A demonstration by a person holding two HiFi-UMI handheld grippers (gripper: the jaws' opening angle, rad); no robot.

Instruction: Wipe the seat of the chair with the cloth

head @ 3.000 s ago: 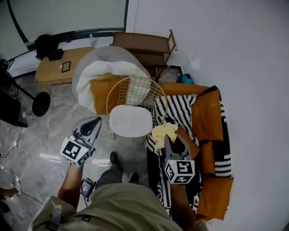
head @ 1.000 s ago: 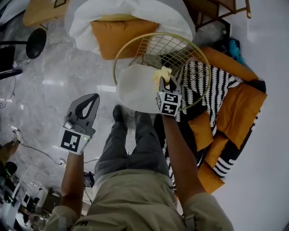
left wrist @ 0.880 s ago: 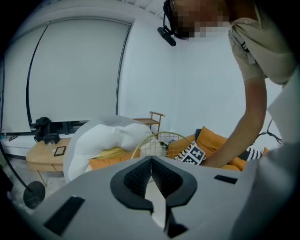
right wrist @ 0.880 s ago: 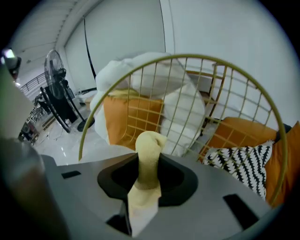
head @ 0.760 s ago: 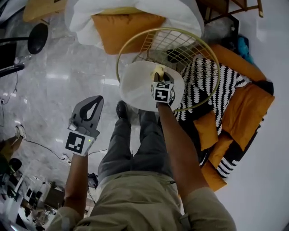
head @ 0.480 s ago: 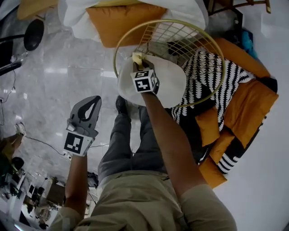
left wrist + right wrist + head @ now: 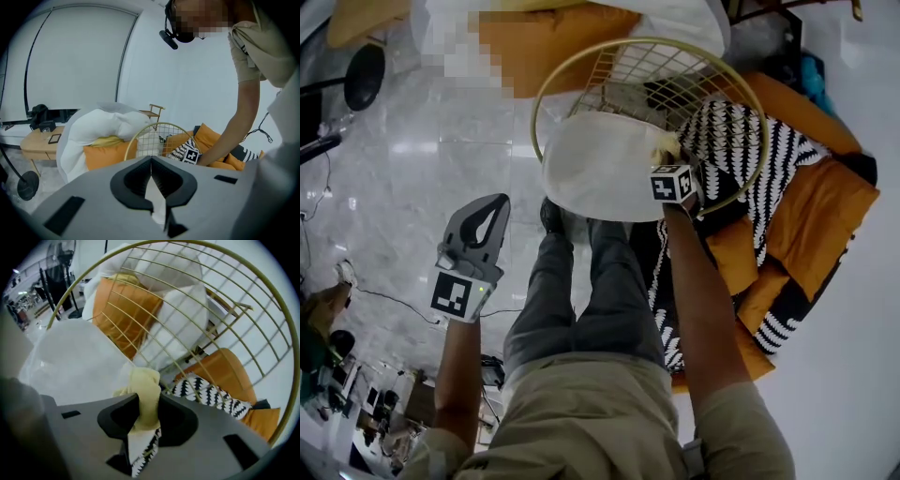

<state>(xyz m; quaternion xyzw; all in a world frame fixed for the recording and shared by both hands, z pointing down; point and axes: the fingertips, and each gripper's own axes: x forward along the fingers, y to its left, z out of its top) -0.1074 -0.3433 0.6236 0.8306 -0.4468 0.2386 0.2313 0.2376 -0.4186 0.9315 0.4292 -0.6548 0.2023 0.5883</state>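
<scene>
The chair has a white round seat (image 7: 595, 164) and a gold wire back (image 7: 623, 80). My right gripper (image 7: 668, 157) is at the seat's right edge, shut on a pale yellow cloth (image 7: 664, 144) that is pressed against the seat. In the right gripper view the cloth (image 7: 144, 394) bunches between the jaws of the right gripper (image 7: 140, 404), with the seat (image 7: 70, 362) to the left and the wire back (image 7: 187, 305) behind. My left gripper (image 7: 490, 208) hangs over the floor left of the chair, shut and holding nothing; its shut tips (image 7: 151, 160) point toward the chair.
A black-and-white striped blanket (image 7: 727, 155) and orange cushions (image 7: 811, 220) lie right of the chair. A white padded heap with an orange cushion (image 7: 553, 42) sits behind it. The person's legs (image 7: 581, 281) stand before the seat. A black round stand base (image 7: 364, 77) is on the marble floor at left.
My right gripper has swept the cloth across the seat, from its left side half a second ago to its right edge. The left gripper has stayed put.
</scene>
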